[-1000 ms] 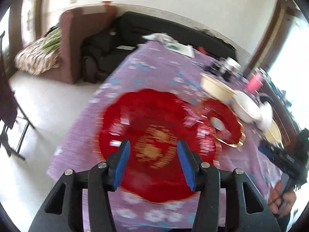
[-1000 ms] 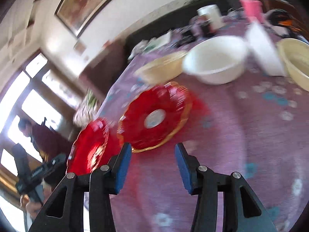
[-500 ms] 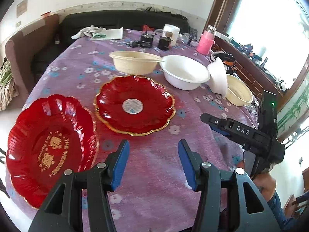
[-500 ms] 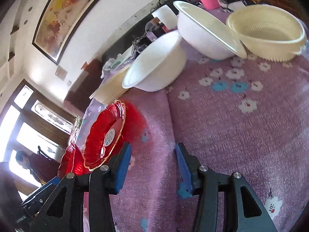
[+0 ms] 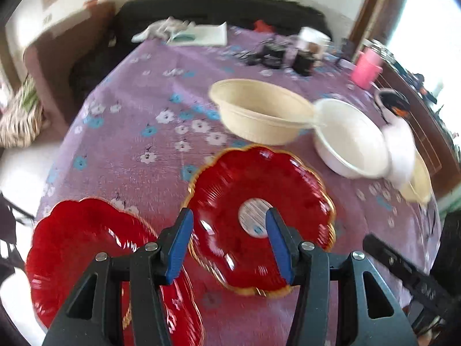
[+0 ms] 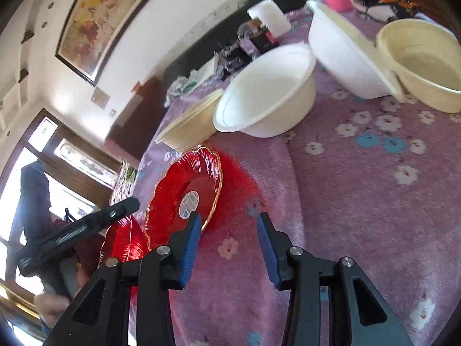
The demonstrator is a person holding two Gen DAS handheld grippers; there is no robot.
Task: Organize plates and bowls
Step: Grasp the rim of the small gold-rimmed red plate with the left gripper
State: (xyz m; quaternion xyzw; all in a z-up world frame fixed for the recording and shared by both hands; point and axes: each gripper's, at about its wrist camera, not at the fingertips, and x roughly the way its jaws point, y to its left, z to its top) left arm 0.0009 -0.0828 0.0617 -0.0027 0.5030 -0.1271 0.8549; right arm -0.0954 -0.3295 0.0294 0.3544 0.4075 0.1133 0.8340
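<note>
Red gold-rimmed plates [image 5: 259,190] sit on purple flower-printed tablecloth [image 5: 138,132]; blue-padded tool [image 5: 227,239].

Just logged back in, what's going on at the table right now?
A person is sorting dishes on the purple tablecloth. The left tool hovers open over the gold-rimmed red plate, with a second red plate beside it. The right tool, jaws just narrowing but empty, sits above bare cloth. Nothing is held; the cream bowl and white bowl sit untouched.
</note>
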